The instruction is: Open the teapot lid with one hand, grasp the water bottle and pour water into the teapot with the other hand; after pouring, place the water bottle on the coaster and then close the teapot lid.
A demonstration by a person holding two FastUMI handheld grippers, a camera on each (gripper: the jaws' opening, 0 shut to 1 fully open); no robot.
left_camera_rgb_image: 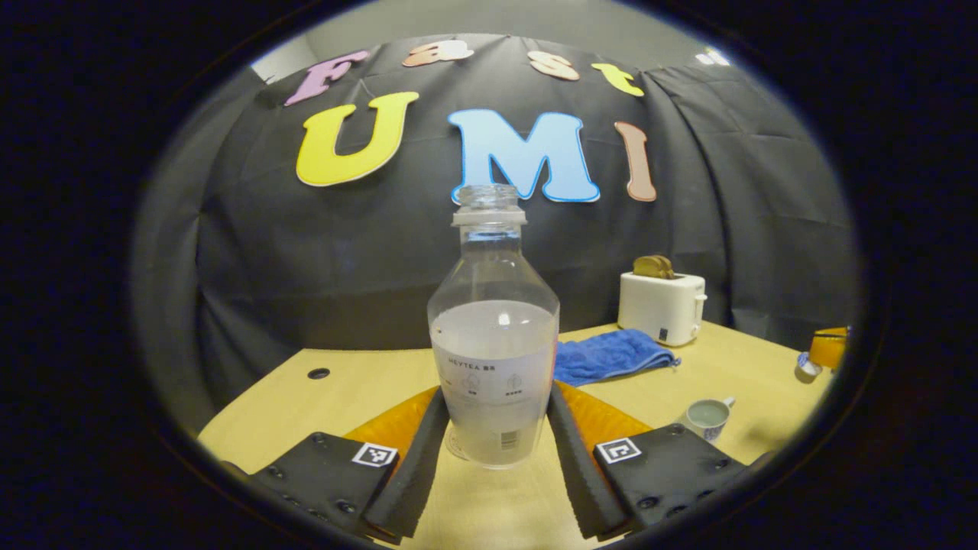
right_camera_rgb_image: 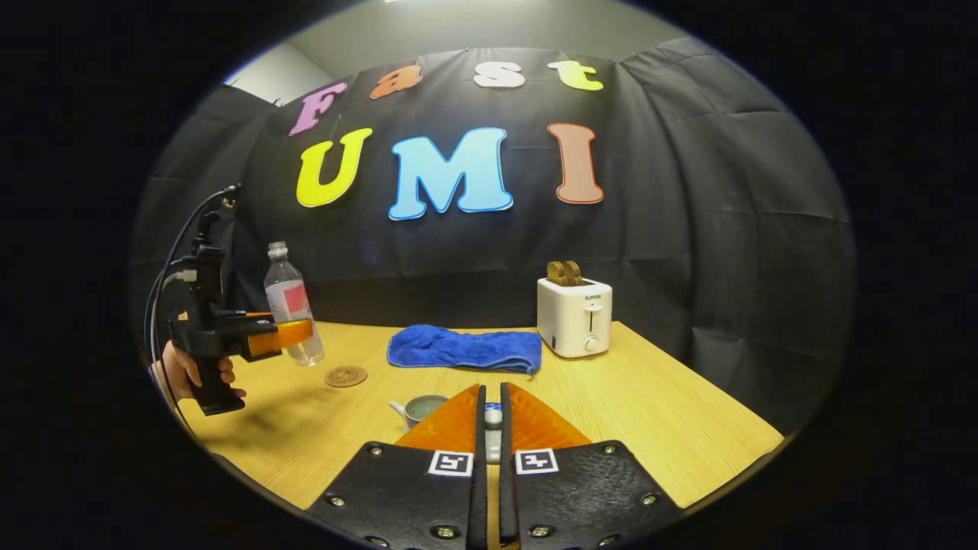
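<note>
An uncapped clear water bottle (left_camera_rgb_image: 495,359), about half full, stands upright between the fingers of my left gripper (left_camera_rgb_image: 497,393), which press on both its sides. In the right gripper view the same bottle (right_camera_rgb_image: 289,302) and left gripper (right_camera_rgb_image: 294,334) are at the far left, held by a hand (right_camera_rgb_image: 183,370); whether the bottle rests on the table I cannot tell. A round brown coaster (right_camera_rgb_image: 345,376) lies just right of it. The small white teapot (right_camera_rgb_image: 424,407) (left_camera_rgb_image: 709,418) sits open. My right gripper (right_camera_rgb_image: 492,391) is shut on the small teapot lid (right_camera_rgb_image: 493,416), away from the pot.
A blue towel (right_camera_rgb_image: 462,349) lies at the back of the wooden table (right_camera_rgb_image: 649,412). A white toaster (right_camera_rgb_image: 574,317) with bread in it stands to the towel's right. A small round hole (left_camera_rgb_image: 318,373) marks the tabletop at the left.
</note>
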